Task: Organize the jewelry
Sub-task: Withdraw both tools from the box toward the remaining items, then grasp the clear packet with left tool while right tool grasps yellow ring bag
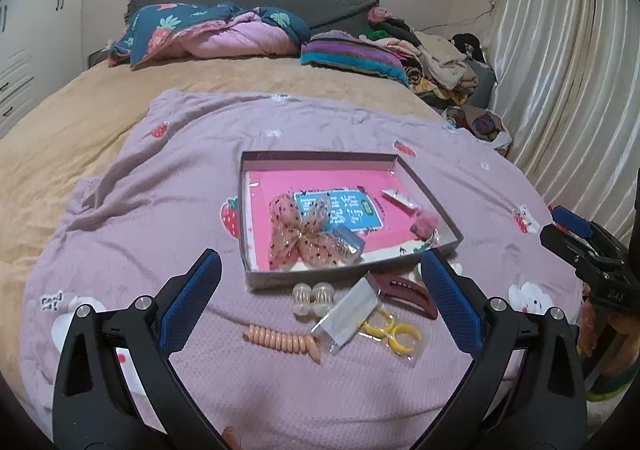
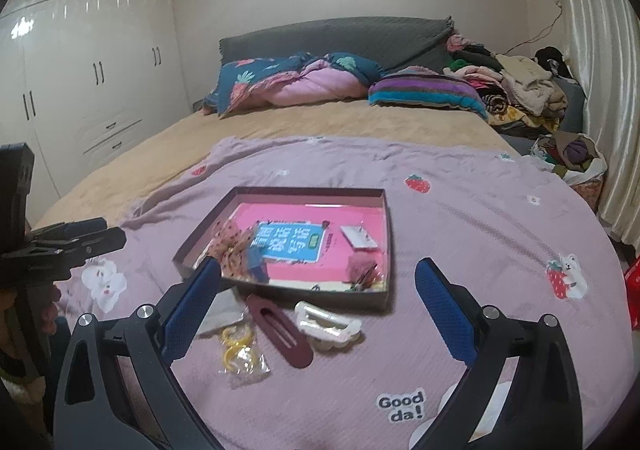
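Observation:
A shallow cardboard tray (image 1: 436,190) (image 2: 386,234) with a pink lining lies on the purple blanket. It holds a dotted bow (image 1: 304,234), a small clear box (image 1: 348,244), a white card (image 1: 400,200) and a pink fluffy piece (image 1: 426,224). In front of it lie pearl earrings (image 1: 312,298), a peach spiral hair tie (image 1: 284,340), a clear packet (image 1: 348,314), yellow rings (image 1: 396,332) (image 2: 238,346), a maroon hair clip (image 1: 404,292) (image 2: 280,330) and a white clip (image 2: 326,324). My left gripper (image 1: 320,306) is open and empty above these. My right gripper (image 2: 318,306) is open and empty.
The purple blanket (image 1: 180,178) covers a bed with a tan sheet (image 1: 60,130). Pillows and a clothes pile (image 1: 436,58) sit at the head. A curtain (image 1: 560,70) hangs on the right and white wardrobes (image 2: 88,70) stand on the left.

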